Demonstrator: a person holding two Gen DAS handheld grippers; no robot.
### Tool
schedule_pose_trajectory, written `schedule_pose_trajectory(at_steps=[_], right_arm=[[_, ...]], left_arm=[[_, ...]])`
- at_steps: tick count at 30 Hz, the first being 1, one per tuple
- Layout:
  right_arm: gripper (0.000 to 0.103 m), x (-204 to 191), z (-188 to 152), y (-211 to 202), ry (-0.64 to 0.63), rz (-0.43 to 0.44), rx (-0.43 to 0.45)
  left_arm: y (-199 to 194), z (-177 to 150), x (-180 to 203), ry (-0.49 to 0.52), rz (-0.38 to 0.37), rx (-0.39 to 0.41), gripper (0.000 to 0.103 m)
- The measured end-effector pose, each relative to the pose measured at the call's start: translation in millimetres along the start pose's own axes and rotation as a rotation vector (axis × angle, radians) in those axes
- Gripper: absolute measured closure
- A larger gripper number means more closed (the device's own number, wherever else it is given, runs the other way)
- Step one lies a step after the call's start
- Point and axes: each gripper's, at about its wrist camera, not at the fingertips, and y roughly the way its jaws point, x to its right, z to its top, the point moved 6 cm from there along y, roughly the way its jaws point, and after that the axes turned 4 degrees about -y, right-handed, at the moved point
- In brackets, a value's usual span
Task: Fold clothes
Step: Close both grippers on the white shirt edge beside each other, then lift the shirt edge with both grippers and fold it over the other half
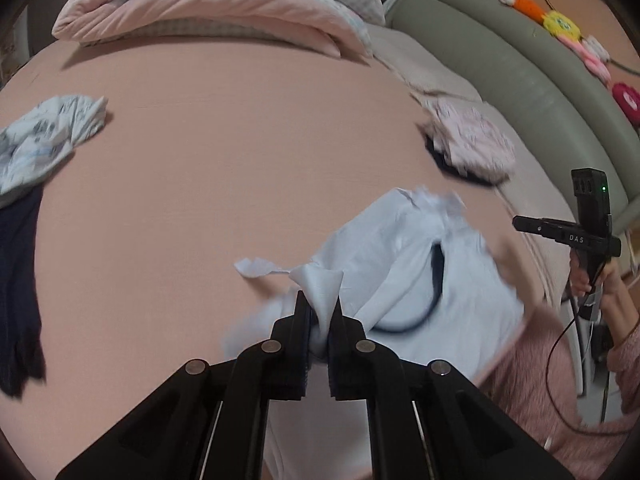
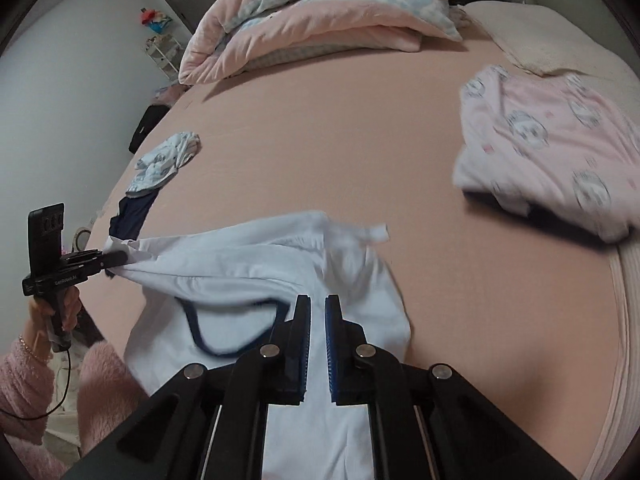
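The white shirt (image 1: 420, 280) with dark neck trim (image 2: 232, 328) is lying partly on the pink bed (image 1: 240, 140), at its near edge, and is hanging between the two grippers. The left gripper (image 1: 319, 312) is pinching a bunched fold of the shirt; cloth is standing up in a peak between its closed fingers. Seen from the right wrist, the same gripper (image 2: 116, 258) is gripping the shirt's edge at the bed's left side, with the cloth running taut from it. The right gripper (image 2: 318, 308) is sitting with its jaws drawn nearly together over the shirt; the reading is closed, but whether cloth is caught between the blue pads (image 2: 332, 344) cannot be told from its own view. In the left view the right gripper's fingertips are out of sight behind the shirt.

A printed garment (image 1: 48, 140) and a dark garment (image 1: 18, 280) are lying at the bed's left. A pink folded garment (image 2: 552, 144) is resting at the right. A folded quilt (image 2: 320, 20) is sitting at the far end.
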Motion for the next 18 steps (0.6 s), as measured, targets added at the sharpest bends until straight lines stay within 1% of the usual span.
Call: schedule_pose_trajectory(at_steps=[3,5,6,7,8,9,10,11,13,15,18], right_arm=[[0.098,12.9,-38.2,5.6,0.032,-0.03,-0.058],[0.097,20.4,-57.7,10.2,0.055,-0.054,-0.101],[0.097,23.3,-59.8,11.5,0.064,-0.067,-0.109],[0.093,25.7,-55.6,11.6,0.066,-0.08,-0.101],[0.077,26.0,-46.5,12.2,0.063,-0.088,-0.083],[0.068,25.6,-35.9,13.0,0.059,-0.093,-0.063],[0.05,23.5,-23.9,15.8,0.052,-0.095,-0.05],[0.04,20.7,-11.4,19.5,0.043,-0.094,-0.04],[0.039,16.4,14.3,31.4,0.026,-0.109,-0.028],[0.039,19.1,35.4,51.7,0.01,-0.149,-0.052],[0.039,26.3,51.8,79.4,-0.009,-0.166,-0.103]], left_arm=[[8.9,-28.3,1.7,0.019,0.016,-0.053,0.098],[18.3,-41.6,1.2,0.015,0.03,-0.085,0.097],[22.3,-47.2,0.4,0.007,0.037,-0.095,0.097],[24.8,-49.9,0.3,-0.006,0.039,-0.097,0.097],[27.4,-49.8,0.4,-0.019,0.038,-0.095,0.097],[30.1,-49.7,0.5,-0.031,0.036,-0.093,0.097],[32.4,-49.0,0.9,-0.043,0.033,-0.089,0.097],[33.5,-47.1,1.8,-0.051,0.03,-0.082,0.097],[33.5,-43.6,2.0,-0.06,0.022,-0.072,0.097],[33.6,-41.2,-1.8,-0.077,0.019,-0.067,0.097],[37.5,-37.4,-5.4,-0.096,0.009,-0.067,0.097]])
